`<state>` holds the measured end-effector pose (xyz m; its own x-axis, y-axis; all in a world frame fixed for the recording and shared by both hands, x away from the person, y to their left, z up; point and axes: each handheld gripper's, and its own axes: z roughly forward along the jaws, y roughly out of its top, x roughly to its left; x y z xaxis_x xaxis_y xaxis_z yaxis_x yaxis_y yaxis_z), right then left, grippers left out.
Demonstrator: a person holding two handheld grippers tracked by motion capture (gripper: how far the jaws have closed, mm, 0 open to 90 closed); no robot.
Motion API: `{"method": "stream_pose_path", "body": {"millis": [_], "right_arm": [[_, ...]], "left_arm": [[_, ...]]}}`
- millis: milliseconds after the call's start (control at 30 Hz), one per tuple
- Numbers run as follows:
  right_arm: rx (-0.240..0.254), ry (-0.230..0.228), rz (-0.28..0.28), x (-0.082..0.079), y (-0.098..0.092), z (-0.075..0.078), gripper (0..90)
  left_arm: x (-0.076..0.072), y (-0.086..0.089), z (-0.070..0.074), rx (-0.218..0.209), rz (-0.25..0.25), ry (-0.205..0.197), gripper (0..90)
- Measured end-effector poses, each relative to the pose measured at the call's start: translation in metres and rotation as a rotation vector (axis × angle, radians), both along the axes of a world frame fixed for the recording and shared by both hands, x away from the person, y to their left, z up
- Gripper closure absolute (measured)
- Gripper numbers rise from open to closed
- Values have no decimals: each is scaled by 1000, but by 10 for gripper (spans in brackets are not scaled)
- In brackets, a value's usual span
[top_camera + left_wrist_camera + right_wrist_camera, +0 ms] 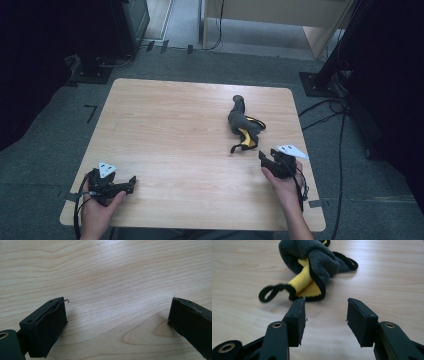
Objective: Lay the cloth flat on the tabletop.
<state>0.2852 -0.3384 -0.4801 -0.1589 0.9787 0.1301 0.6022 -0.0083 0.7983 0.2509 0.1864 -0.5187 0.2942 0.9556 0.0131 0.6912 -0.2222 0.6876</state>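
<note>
We see a light wooden table (175,135) with rounded corners standing on grey carpet (45,145). Beyond its far edge, a pale wooden piece of furniture (280,12) rests on the floor, with a lighter strip of flooring (182,20) beside it. Dark stands with flat black bases (92,75) sit at the far left and far right (317,82). Black cables (340,125) trail over the carpet on the right. Both sides of the room fall into deep shadow, and the tabletop is evenly lit.

Your bench (175,125): pale wood grain, smooth, faint sheen. Cloth (317,257): fuzzy grey fleece, yellow lining. Your right tongs (325,312): matt black, ribbed pads.
</note>
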Motion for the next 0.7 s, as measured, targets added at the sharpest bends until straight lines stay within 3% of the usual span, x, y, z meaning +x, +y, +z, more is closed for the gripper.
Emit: {"method": "stream_pose_path", "body": {"millis": [100,167,267,300,400,467,533,633,700], "right_arm": [[19,36,-18,25,4,-8,537],[5,65,-44,38,7,-16,558],[20,87,-54,49,10,-26,631],[23,88,-56,51,11,-28,691],[40,74,-48,52,14,-32,828],[63,58,-27,50,16,-32,865],[83,39,-9,46,18,-29,877],[110,14,38,38,24,-24,880],[109,5,71,32,31,-19,881]], "left_arm": [[0,0,0,0,-1,0,16],[0,0,0,-1,0,0,16],[-1,0,0,-2,3,0,16],[-2,0,0,0,5,1,16],[-3,0,2,2,11,13,19],[-5,-1,3,10,24,3,57],[-6,-5,6,10,34,-13,140],[-3,-13,11,-45,6,-6,136],[0,-24,15,-44,-18,-10,136]]}}
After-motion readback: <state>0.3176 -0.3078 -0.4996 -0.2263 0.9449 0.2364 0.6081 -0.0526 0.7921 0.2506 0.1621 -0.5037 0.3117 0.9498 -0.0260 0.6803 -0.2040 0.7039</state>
